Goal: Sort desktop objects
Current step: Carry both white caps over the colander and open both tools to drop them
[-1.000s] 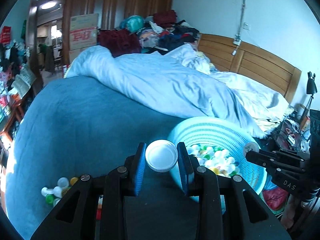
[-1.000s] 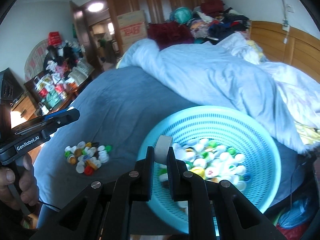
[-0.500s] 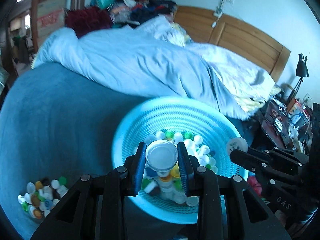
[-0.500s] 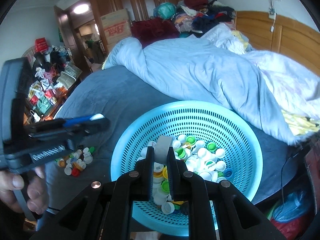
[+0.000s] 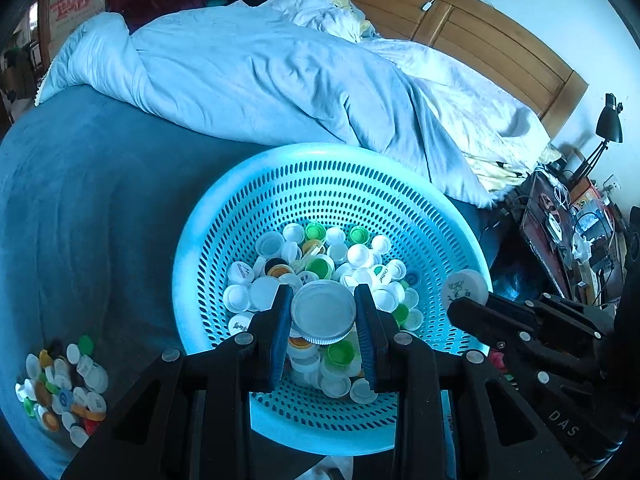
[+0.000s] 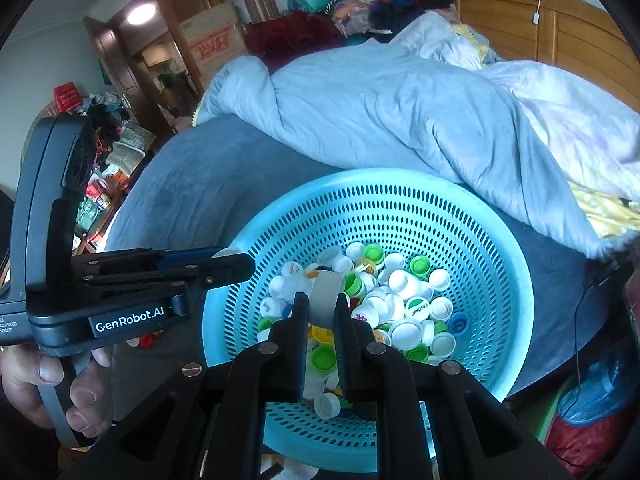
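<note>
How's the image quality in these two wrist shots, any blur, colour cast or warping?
Left wrist view: strong blue cast, dark fisheye corners, headboard bowed; the large white lid in the left gripper is sharp. Right wrist view: more natural colour, ceiling light glares, basket and caps crisp, no motion blur.

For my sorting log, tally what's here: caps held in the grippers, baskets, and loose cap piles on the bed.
Held caps: 2 (ridged white cap in left gripper, printed white cap in right gripper)
Turquoise basket: 1
Loose cap pile: 1
Total: 4
</note>
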`<state>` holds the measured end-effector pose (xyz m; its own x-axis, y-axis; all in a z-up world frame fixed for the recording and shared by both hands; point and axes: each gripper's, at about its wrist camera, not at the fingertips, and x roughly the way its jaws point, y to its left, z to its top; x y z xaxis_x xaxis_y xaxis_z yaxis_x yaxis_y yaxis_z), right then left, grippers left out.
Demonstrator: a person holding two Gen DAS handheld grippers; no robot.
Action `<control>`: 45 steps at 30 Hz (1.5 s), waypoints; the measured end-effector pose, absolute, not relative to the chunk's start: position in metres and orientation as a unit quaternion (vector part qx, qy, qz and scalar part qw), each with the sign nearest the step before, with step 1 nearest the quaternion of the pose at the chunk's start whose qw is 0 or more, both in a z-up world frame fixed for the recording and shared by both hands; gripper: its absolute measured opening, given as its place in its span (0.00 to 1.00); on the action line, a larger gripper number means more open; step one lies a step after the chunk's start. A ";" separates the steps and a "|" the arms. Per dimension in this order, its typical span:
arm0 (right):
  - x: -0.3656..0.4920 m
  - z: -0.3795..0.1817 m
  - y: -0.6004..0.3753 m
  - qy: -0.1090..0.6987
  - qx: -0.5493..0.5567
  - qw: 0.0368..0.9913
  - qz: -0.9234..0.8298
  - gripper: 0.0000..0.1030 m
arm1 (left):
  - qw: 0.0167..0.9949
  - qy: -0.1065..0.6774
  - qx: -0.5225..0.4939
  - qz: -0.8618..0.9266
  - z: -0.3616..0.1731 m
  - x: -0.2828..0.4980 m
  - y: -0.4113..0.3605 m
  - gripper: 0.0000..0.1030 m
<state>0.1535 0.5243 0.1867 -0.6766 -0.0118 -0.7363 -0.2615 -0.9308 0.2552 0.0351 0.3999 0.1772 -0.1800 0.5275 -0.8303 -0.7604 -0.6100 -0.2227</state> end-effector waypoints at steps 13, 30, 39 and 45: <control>0.149 0.183 0.524 0.176 -0.398 0.066 0.898 0.13 | 0.422 0.117 -0.481 0.759 0.174 0.032 0.402 0.25; 0.147 0.179 0.523 0.180 -0.401 0.061 0.896 0.13 | 0.418 0.124 -0.485 0.758 0.166 0.032 0.404 0.25; 0.145 0.175 0.526 0.182 -0.402 0.064 0.895 0.13 | 0.414 0.125 -0.486 0.759 0.161 0.030 0.404 0.26; 0.147 0.171 0.531 0.192 -0.398 0.078 0.894 0.69 | 0.402 0.113 -0.499 0.759 0.148 0.024 0.398 0.51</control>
<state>0.1468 0.5310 0.1708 -0.6715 -0.0129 -0.7409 -0.2923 -0.9141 0.2809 0.0241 0.3985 0.1480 -0.1781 0.4982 -0.8486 -0.7239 -0.6504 -0.2300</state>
